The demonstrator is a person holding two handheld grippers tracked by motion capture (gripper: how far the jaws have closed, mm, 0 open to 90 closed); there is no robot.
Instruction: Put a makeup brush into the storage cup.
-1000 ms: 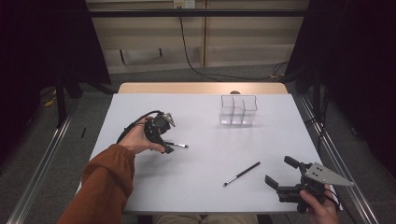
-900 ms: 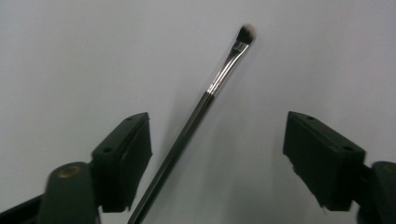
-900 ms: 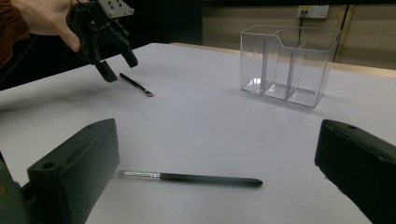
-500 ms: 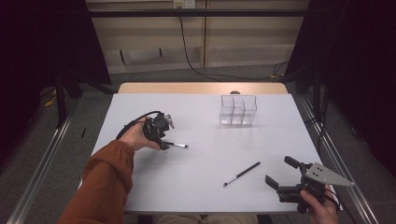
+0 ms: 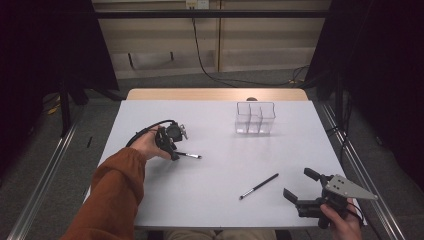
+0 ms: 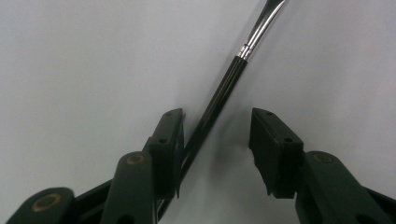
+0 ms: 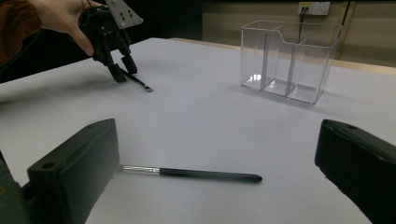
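Left side of the table (image 5: 150,200): the left gripper (image 5: 172,150) stands near the left edge, tips down on the surface, held by a hand in an orange sleeve (image 5: 112,195). Its jaws have just been closing and now stand partly closed around the handle of a small black brush (image 6: 219,95). In the left gripper view the handle lies against the inner face of the left-hand pad (image 6: 170,140), while a clear gap remains between the handle and the other pad. The brush is therefore bracketed but not yet clamped. It lies flat on the table, silver ferrule and tip pointing away from the jaws, toward the table centre. Compared with one second ago, the jaws are visibly narrower; the hand has barely shifted.

Judgement: the pick of this brush is in its closing phase. Further closing is needed before lifting; lifted now, the brush would likely slip out.

Centre: a second black brush (image 5: 258,186) lies flat toward the front edge, untouched.

Rear right of centre: a clear three-compartment holder (image 5: 255,118) stands upright with nothing in it, well apart from both brushes; it is the probable destination.

Front right corner: the right gripper (image 5: 300,187) rests at the edge, jaws wide apart, holding nothing, aimed at the second brush.
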